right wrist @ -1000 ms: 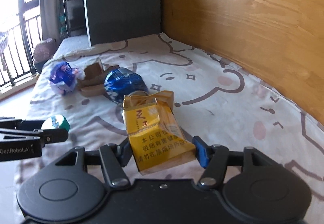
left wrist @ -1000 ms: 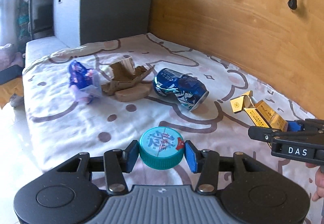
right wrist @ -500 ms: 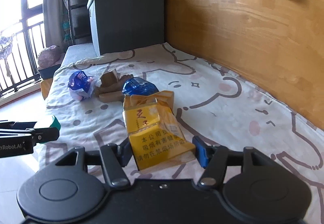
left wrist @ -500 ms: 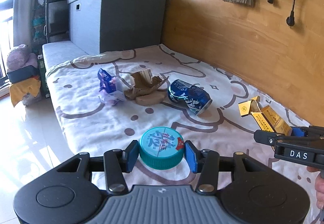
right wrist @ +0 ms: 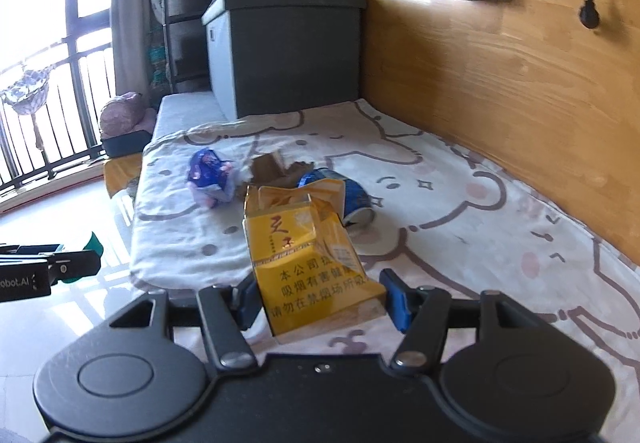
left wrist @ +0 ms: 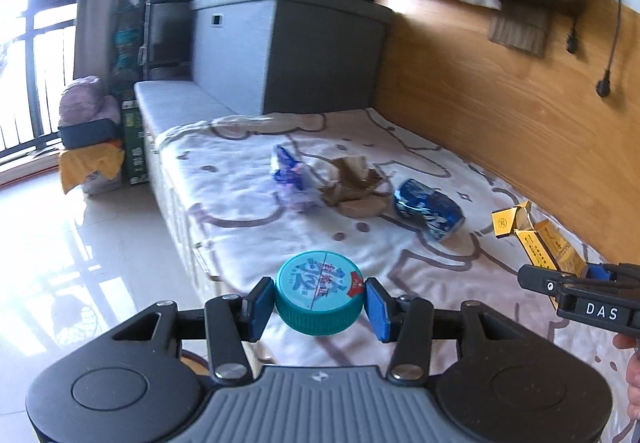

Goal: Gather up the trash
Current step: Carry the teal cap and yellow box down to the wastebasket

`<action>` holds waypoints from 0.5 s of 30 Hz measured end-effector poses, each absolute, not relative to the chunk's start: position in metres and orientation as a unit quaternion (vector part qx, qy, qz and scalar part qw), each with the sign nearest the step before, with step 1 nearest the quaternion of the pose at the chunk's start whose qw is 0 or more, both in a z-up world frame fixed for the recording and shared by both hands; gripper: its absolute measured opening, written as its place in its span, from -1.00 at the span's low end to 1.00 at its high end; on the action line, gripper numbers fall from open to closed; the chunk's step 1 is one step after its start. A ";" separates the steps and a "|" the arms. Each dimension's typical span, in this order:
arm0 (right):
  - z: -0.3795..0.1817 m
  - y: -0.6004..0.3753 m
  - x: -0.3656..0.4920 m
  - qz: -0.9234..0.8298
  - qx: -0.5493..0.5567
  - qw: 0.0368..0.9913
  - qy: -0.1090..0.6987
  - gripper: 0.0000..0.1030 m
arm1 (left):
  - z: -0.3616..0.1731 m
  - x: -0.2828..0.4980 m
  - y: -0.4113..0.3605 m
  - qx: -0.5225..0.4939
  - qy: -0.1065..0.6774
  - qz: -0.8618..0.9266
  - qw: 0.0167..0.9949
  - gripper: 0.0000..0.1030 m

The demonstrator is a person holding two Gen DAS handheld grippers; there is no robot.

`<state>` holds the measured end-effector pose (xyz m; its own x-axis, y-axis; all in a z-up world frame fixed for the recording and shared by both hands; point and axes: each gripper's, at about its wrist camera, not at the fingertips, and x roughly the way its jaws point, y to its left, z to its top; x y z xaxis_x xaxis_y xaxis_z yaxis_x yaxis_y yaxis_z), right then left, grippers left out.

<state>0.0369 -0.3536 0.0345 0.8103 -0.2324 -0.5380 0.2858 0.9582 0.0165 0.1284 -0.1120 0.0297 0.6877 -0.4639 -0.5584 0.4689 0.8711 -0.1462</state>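
Note:
My left gripper (left wrist: 319,303) is shut on a teal bottle cap (left wrist: 318,295) and holds it above the bed's near edge. My right gripper (right wrist: 320,293) is shut on a yellow cigarette pack (right wrist: 310,259), lifted over the bed; the pack also shows in the left wrist view (left wrist: 536,239). On the bed sheet (left wrist: 248,227) lie a blue crumpled wrapper (left wrist: 290,173), a torn brown cardboard piece (left wrist: 354,189) and a crushed blue can (left wrist: 428,209). The wrapper (right wrist: 210,177) and can (right wrist: 356,195) show in the right wrist view too.
A grey storage box (left wrist: 296,51) stands at the bed's far end. A wooden wall panel (left wrist: 500,103) runs along the right side. Tiled floor (left wrist: 80,263) lies to the left, with bags (left wrist: 90,147) and shelves (left wrist: 160,3) by the window.
Both grippers have pulled back and up from the bed with their loads. The trash on the sheet looks farther away, and more floor shows on the left.

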 end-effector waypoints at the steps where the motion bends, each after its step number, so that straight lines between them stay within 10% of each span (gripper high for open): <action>1: 0.035 -0.349 0.039 -0.133 0.047 0.951 0.276 0.20 | 0.030 0.129 -0.105 0.002 0.302 -0.249 0.920 -0.04; 15: 0.029 -0.264 0.088 -0.067 0.026 0.955 0.286 0.19 | 0.023 0.144 -0.003 -0.030 0.313 -0.169 0.934 -0.04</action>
